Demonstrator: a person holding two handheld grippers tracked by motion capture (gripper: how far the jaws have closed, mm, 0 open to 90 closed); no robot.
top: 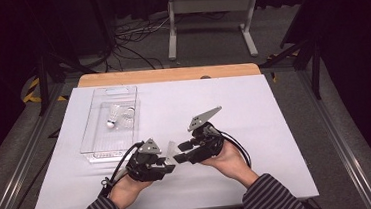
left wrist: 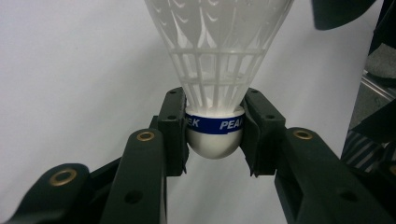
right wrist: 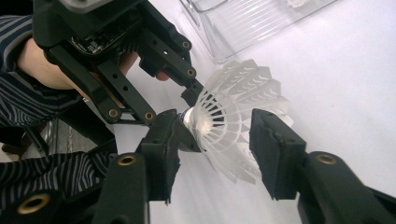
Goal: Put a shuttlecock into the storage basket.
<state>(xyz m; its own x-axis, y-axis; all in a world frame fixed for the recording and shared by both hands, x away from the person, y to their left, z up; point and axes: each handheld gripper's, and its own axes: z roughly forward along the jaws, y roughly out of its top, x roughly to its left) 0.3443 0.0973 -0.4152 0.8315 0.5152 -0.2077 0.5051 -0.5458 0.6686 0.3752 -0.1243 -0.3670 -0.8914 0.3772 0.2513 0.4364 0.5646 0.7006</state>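
- over on the left we're looking at the clear tray (top: 92, 137) with two more shuttlecocks (top: 116, 116) lying inside; it's sitting just up-table from the left hand
- we're pinching the shuttlecock (left wrist: 215, 70) with the left gripper (left wrist: 215, 133); both pads are pressing on the cork base at the blue band, jaws partly closed; the skirt is pointing straight out past the tips, so the long axis is running along the jaws, toward the right hand
- we're holding the right gripper (right wrist: 219, 140) around the skirt, jaws roughly half open; we're seeing a gap at the far pad, so we're reckoning it's not gripping; the left is carrying it alone
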